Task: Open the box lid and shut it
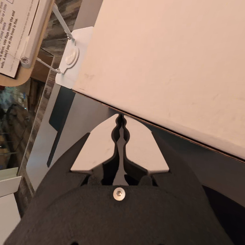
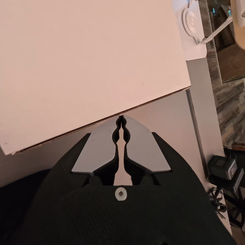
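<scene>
The box lid is a large pale cardboard panel that fills the upper part of the left wrist view, with its brown cut edge running diagonally down to the right. It also fills the upper left of the right wrist view. My left gripper is shut, and its tips touch the lid's lower edge from below. My right gripper is shut too, with its tips against the same kind of edge. Neither gripper pinches the panel. The box body is hidden.
A wood-edged board with a printed sheet hangs at upper left, joined by thin rods to a white bracket. A dark flat panel stands left of the lid. A small black camera with cables sits at right.
</scene>
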Demonstrator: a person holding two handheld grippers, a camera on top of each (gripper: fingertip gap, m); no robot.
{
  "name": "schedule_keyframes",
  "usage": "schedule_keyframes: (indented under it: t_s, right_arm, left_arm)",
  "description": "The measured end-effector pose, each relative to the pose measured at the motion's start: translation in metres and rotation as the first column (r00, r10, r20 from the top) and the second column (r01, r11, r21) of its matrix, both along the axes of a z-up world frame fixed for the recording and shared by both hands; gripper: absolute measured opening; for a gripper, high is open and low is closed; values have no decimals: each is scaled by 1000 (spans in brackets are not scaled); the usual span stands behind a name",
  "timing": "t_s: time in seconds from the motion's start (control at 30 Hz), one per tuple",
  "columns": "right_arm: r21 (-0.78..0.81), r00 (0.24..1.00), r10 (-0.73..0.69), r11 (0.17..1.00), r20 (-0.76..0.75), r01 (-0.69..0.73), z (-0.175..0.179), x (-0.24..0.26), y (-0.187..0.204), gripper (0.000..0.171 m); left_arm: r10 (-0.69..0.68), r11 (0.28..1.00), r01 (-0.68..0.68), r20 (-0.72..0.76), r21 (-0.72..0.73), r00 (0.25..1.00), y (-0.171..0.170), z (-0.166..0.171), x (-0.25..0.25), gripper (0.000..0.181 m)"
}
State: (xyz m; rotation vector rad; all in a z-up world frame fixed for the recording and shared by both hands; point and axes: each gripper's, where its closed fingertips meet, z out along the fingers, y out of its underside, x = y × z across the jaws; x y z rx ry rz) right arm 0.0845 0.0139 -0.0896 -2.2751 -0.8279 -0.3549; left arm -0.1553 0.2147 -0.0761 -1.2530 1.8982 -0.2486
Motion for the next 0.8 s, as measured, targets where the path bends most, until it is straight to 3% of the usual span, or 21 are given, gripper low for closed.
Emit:
schedule_keyframes:
  t_s: [0.2, 0.3, 0.37, 0.47, 0.53, 0.63, 0.7, 0.8]
  right_arm:
    - [41, 999, -40, 998, 2, 40, 7, -10, -42, 1]
    - [96, 998, 7, 995, -69, -1, 11, -35, -52, 0]
    - [105, 998, -8, 994, -58, 15, 10, -42, -51, 0]
    - [137, 998, -57, 989, -15, 59, 13, -41, -56, 1]
    - [195, 996, -89, 976, -26, 92, 21, -39, -62, 1]
    - [269, 988, -152, 952, 4, 145, 33, -31, -75, 0]
    - [310, 983, -179, 938, 44, 157, 38, -30, -83, 0]
    - [351, 978, -197, 922, 72, 161, 41, -37, -92, 1]
  left_arm:
    - [102, 987, -90, 88, -133, 991, -10, 7, -35, 0]
    - [78, 978, -53, 118, -202, 990, -37, 4, -41, 0]
    - [78, 990, -70, 63, -119, 995, -43, 1, -44, 0]
    - [145, 966, -139, -13, 218, 989, -23, 26, -61, 0]
    - [187, 866, -135, -61, 482, 981, -12, 60, -75, 0]
    - [220, 622, -54, -108, 781, 970, -13, 117, -85, 0]
    - [223, 483, 9, -132, 876, 966, -22, 143, -86, 0]
    - [224, 354, 77, -164, 932, 961, -36, 160, -84, 0]
